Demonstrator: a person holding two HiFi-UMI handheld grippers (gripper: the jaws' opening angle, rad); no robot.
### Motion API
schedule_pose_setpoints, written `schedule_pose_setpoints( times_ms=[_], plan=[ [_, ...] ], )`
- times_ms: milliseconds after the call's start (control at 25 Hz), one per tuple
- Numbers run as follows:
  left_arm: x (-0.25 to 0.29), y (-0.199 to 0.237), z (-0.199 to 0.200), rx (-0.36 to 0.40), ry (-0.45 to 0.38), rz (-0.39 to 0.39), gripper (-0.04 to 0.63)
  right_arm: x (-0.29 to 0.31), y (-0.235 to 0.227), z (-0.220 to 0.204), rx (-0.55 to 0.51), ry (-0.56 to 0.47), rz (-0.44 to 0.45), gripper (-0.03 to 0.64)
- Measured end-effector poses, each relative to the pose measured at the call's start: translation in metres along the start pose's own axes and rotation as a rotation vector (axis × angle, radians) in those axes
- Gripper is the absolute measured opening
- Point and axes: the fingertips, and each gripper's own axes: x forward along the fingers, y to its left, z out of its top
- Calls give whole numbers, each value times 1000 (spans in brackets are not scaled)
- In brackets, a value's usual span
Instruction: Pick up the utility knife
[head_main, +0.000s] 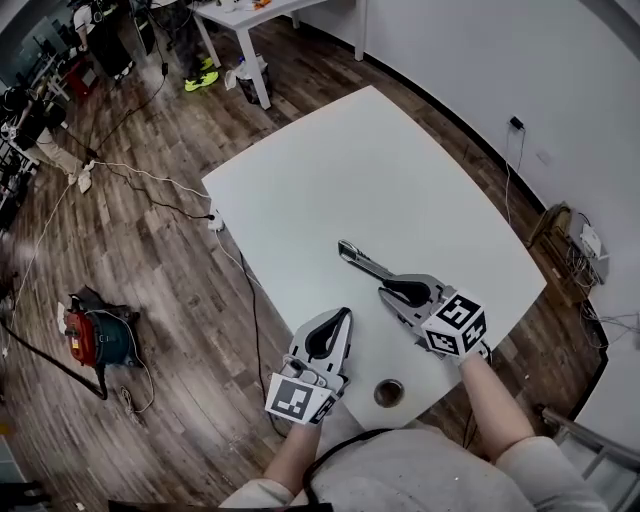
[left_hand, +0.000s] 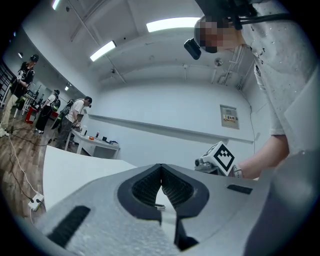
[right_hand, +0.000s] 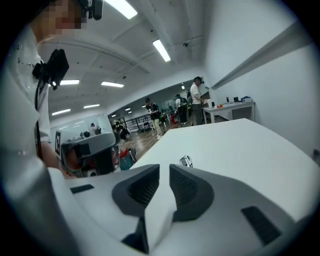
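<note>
Head view has the utility knife (head_main: 361, 263) lying on the white table (head_main: 380, 160) just ahead of the right gripper (head_main: 386, 294), jaws cracked a sliver around nothing, while the left gripper (head_main: 346, 314) is pinched together, empty.

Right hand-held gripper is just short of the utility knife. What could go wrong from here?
1. The right hand-held gripper has jaws only a sliver apart; it may shove the utility knife across the smooth white table instead of straddling it.
2. The knife lies end-on to it, so a grip may catch only the tip and slip.
3. The shut left hand-held gripper sits close and could be bumped.
</note>
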Motion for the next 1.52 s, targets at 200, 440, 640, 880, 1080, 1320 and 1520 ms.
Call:
schedule_pose_setpoints(
  times_ms=[200, 440, 640, 880, 1080, 1320, 1520],
  plan=[
    [15, 8, -3, 17, 7, -13, 6, 27, -29, -7, -90, 160, -33, 101],
    [28, 21, -8, -2, 16, -25, 6, 60, -46, -27, -164, 353, -39, 146],
    [36, 31, -14, -29, 20, -24, 6, 76, -56, -34, -152, 423, -60, 150],
    [48, 33, -19, -65, 9, -29, 6, 80, -58, -38, -233, 544, -78, 149],
    [51, 41, -17, -75, -1, -16, 6, 85, -53, -39, -279, 639, -49, 132],
    [48, 44, -14, -69, 7, -3, 6, 82, -54, -37, -258, 604, -53, 129],
    [39, 44, -9, -50, 7, 21, 6, 75, -44, -24, -212, 505, -69, 129]
  ],
)
